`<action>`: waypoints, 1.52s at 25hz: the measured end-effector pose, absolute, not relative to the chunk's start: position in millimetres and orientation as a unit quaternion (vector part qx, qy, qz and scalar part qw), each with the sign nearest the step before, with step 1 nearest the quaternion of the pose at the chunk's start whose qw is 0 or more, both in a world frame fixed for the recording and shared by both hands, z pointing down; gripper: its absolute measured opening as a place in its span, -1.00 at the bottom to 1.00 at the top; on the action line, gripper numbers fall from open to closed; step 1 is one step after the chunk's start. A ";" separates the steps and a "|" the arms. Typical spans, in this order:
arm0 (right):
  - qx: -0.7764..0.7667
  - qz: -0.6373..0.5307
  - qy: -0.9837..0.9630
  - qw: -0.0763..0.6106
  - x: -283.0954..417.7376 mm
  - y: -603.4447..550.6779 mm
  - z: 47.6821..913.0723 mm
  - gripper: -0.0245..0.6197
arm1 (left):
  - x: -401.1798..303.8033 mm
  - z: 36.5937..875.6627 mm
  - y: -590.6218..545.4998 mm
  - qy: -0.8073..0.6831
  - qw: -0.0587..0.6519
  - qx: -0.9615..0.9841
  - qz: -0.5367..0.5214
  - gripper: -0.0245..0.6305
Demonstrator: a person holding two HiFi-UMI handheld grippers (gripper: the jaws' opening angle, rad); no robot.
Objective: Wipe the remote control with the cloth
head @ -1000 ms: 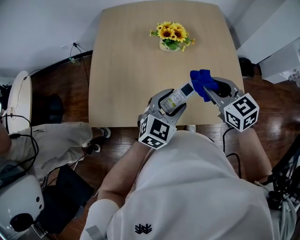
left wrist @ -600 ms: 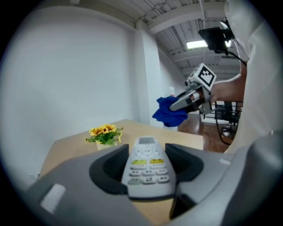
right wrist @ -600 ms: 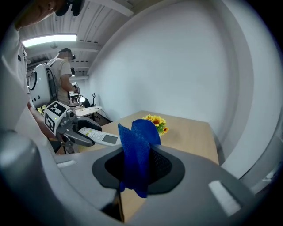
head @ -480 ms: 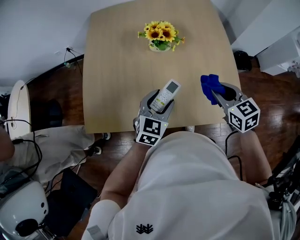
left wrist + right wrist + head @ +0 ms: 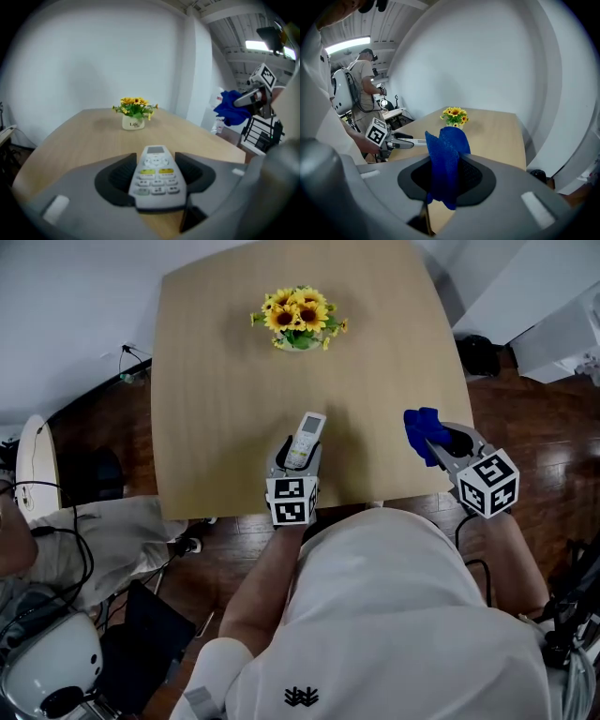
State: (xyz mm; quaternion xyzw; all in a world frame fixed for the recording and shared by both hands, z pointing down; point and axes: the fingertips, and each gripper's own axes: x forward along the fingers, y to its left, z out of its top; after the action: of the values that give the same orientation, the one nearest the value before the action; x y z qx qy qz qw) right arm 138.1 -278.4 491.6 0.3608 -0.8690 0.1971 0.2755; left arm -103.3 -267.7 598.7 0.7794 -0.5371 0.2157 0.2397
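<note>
1. Centre of the head view holds the remote control (image 5: 305,437), over the near part of the table (image 5: 216,390) and close to its lower edge; whether it touches the wood cannot be told.
2. Its long axis runs almost straight up the head view, tipped a little to the right; the small display end points to the top of the frame, toward the sunflower pot (image 5: 298,317); the button end sits lowest, inside the jaws.
3. The left gripper (image 5: 298,454) grips the remote control by its two long sides, dark pads pressing on the button half; in the left gripper view it lies face up and runs straight away from the camera, display farthest, with the pot beyond it and slightly to the left.
4. The right gripper (image 5: 439,444) is at the right of the head view, over the table's right edge and well apart from the remote control; its jaws are clamped on the blue cloth (image 5: 422,430); the cloth bunches out past the tips toward the upper left, and in the right gripper view one fold stands up while another hangs below the jaws.
5. The sunflower pot stands at the upper middle of the table, well apart from both grippers.
</note>
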 end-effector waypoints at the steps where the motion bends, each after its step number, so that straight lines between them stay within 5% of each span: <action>1: 0.359 0.198 -0.868 0.279 143.3 -280.2 493.8 -0.65 | -104.3 606.5 -269.8 -0.544 0.247 0.772 0.218 -0.09; 20: 0.297 0.202 -0.891 0.277 183.4 -272.9 501.3 -0.65 | -78.6 677.3 -231.1 -0.605 0.376 0.645 0.277 -0.08; 38: 0.274 0.268 -0.896 0.226 191.6 -229.5 546.0 -0.65 | -72.9 637.3 -172.9 -0.582 0.322 0.674 0.320 -0.06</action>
State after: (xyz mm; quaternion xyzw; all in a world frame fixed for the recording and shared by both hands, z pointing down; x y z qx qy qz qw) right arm 191.6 -229.5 546.0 0.2737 -0.8957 0.2677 0.2263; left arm -72.9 -172.9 637.3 0.6744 -0.5824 0.3196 0.3223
